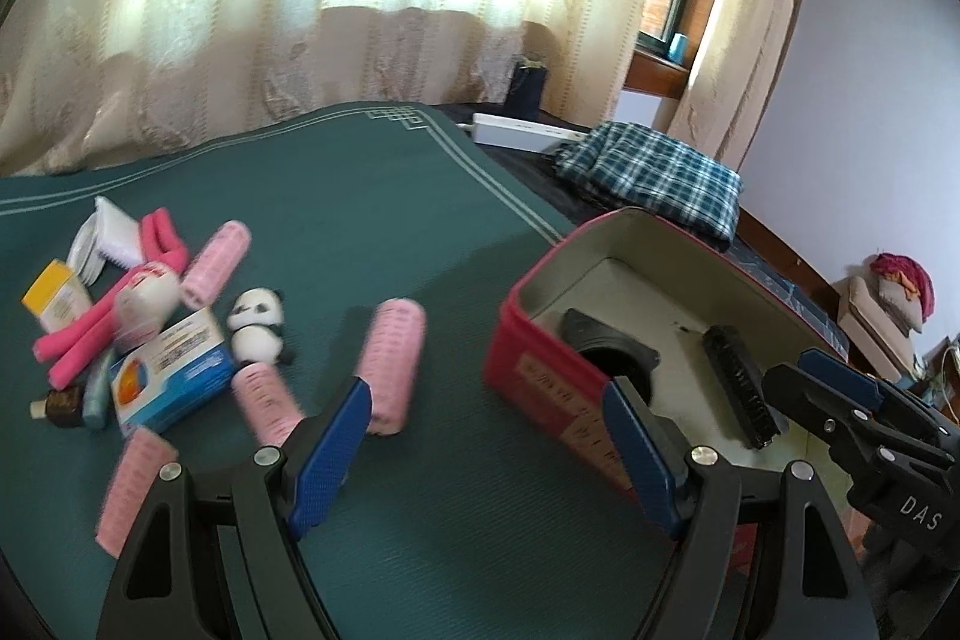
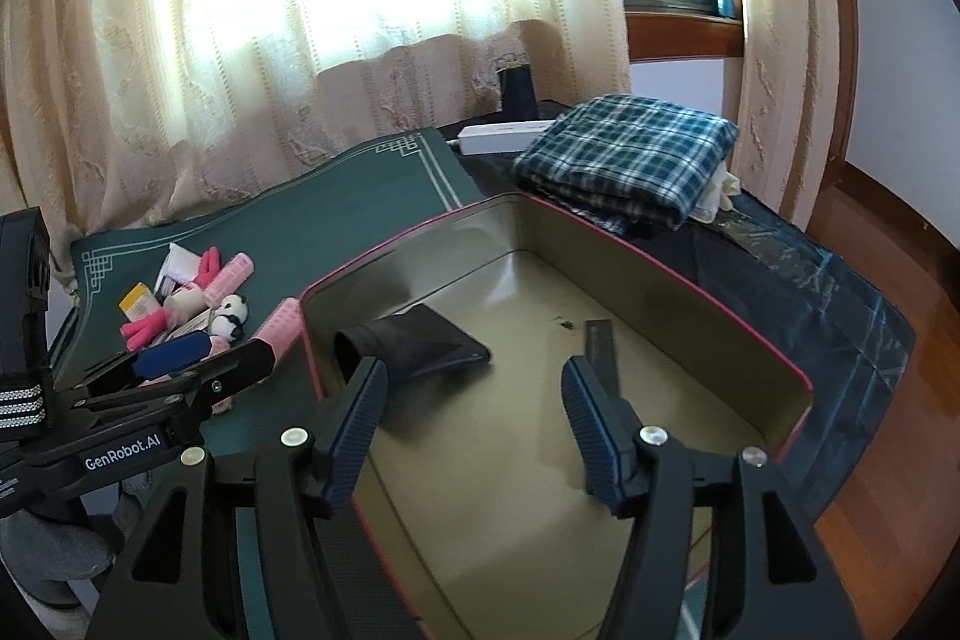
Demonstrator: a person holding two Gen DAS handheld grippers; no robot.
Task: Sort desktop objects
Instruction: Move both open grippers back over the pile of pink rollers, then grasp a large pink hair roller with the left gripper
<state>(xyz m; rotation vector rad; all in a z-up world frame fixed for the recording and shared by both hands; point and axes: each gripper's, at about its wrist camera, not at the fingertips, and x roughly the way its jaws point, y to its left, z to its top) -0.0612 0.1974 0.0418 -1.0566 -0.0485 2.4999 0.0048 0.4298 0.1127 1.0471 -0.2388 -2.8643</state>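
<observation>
My left hand-held gripper (image 1: 486,436): open, empty, over green mat (image 1: 360,196); my right hand-held gripper (image 2: 474,424): open, empty, above red tin (image 2: 750,307); pink rollers (image 1: 393,364) loose nearby.

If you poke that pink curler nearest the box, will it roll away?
Probably. The curler is a round tube lying on its side, so a sideways nudge should roll it. It looks hollow, so likely light. The mat looks textured, which may slow it.
</observation>
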